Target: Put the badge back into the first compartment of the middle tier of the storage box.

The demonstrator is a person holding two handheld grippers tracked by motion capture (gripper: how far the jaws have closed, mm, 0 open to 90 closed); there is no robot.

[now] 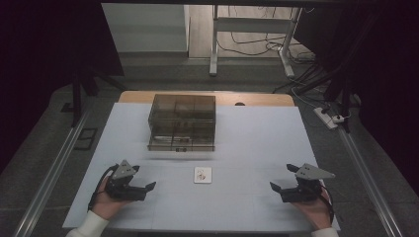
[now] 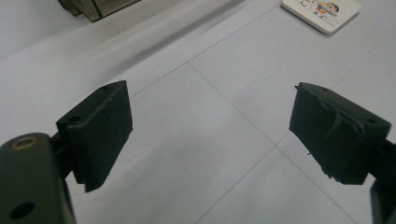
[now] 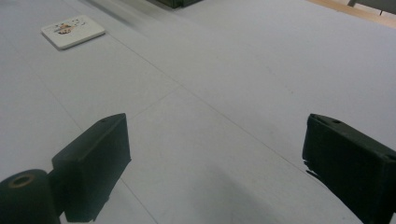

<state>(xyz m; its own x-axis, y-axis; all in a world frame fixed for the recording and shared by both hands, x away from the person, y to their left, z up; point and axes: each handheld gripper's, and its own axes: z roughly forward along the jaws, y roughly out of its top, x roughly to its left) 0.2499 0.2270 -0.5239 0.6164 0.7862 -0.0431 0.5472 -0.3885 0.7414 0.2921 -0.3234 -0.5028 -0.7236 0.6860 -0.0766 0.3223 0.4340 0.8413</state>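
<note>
A small white square card [image 1: 202, 175] with a cartoon print lies flat on the white table cover, between the two hands; it also lies at the top right of the left gripper view as the card [image 2: 322, 11] and at the top left of the right gripper view as the card [image 3: 73, 31]. Behind it stands a smoky transparent drawer box [image 1: 182, 122]. My left gripper [image 1: 143, 181] rests low at the near left, open, nothing between its pads [image 2: 100, 133]. My right gripper [image 1: 282, 178] sits at the near right, open and empty, its pads [image 3: 95, 163] wide apart.
The white cover [image 1: 257, 143] lies over a wooden table whose far edge [image 1: 257, 98] peeks out behind the box. Metal rails run along both sides on the floor. A desk frame, cables and a power strip [image 1: 328, 117] lie beyond the table.
</note>
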